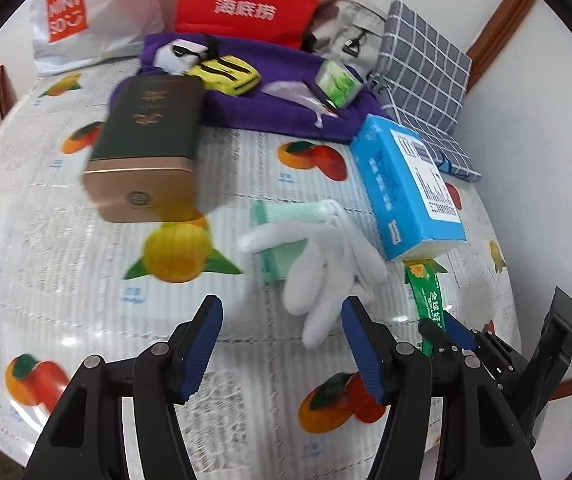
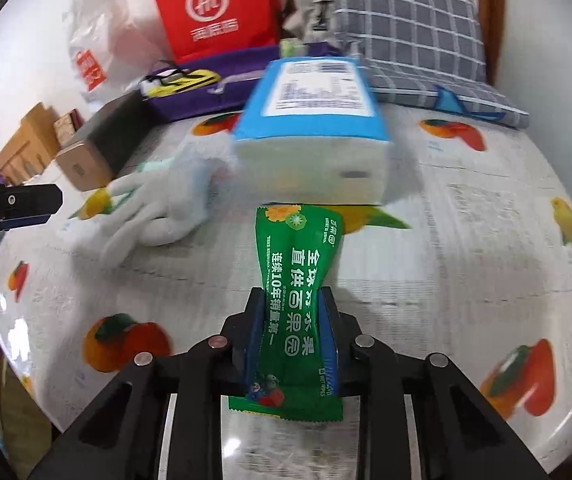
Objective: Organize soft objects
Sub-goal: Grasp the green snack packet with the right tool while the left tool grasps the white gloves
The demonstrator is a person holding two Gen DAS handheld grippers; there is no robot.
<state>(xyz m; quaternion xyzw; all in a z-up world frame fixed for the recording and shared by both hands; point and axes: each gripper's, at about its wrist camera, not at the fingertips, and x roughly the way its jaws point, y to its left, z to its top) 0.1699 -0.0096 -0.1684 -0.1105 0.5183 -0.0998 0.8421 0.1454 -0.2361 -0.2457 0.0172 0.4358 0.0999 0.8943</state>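
Firmly, the right hand-held gripper [image 2: 292, 320] clamps a green wipes packet [image 2: 296, 264] above the tabletop [image 2: 466, 240]. At its ten o'clock lies a white glove [image 1: 326, 268], before the left hand-held gripper [image 1: 282, 316], jaws apart.

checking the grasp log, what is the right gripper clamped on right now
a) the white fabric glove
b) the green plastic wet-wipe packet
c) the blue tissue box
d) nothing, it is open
b: in the right wrist view the right gripper has its blue pads pressed shut on both sides of the green plastic wet-wipe packet, while the white fabric glove and the blue tissue box lie apart on the fruit-print tablecloth.
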